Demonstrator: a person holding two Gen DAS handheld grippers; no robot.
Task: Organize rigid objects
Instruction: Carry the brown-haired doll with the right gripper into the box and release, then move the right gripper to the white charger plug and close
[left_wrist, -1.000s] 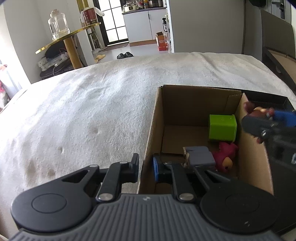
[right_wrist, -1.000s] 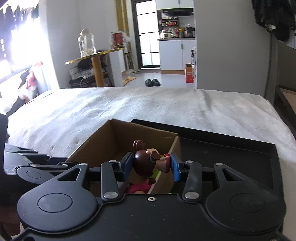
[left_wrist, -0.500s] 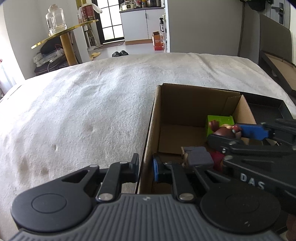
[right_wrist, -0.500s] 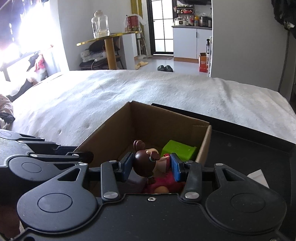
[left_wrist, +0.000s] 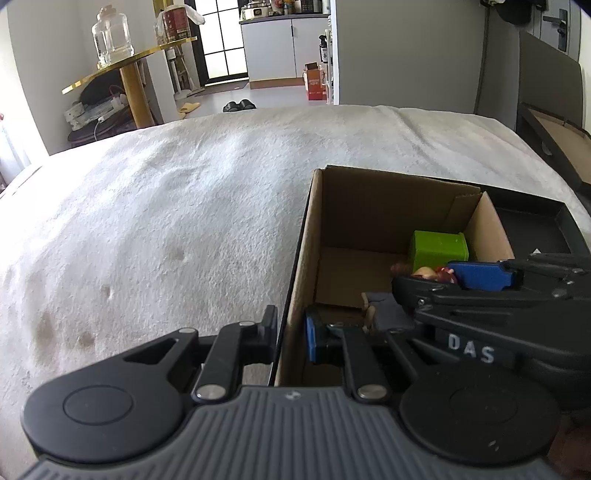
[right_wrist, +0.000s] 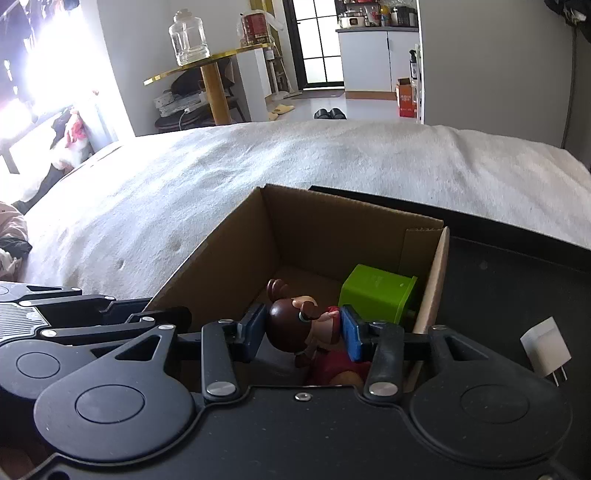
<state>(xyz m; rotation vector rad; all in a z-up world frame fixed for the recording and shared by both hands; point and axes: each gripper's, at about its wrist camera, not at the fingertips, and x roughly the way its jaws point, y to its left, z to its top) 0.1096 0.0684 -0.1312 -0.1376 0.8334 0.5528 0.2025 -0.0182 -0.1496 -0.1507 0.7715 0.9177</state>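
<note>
Closest to me, my right gripper (right_wrist: 303, 331) has its blue pads pressed on either side of a small doll (right_wrist: 295, 325), clamped at the head, and I hold it just inside the near end of the cardboard box (right_wrist: 236, 236), above the things already lying there. I judge the doll to be hard, light moulded plastic: it should not give under the pads, but the rounded, glossy head looks slick, so a grip across the widest part of the head, as now, or lower on the torso seems safest against it twisting out. It has dark brown hair with a pair of small buns on top, a pale face, a touch of red near the neck and a red body hanging below the pads. My left gripper (left_wrist: 291, 330) sits with its fingers a modest gap apart, one outside and one inside the box's left wall (left_wrist: 295, 295); the wall runs between them, but I cannot tell whether they pinch it or only straddle it. Inside the box, just under the right gripper in the left view, lies a grey block (left_wrist: 388, 312), and a little farther in a green cube (right_wrist: 376, 295) stands against the right wall. To the right of the box, a white charger plug (right_wrist: 545, 347) lies on a black tray (right_wrist: 517, 280). Beyond it all spreads the white blanket (left_wrist: 166, 221).
</note>
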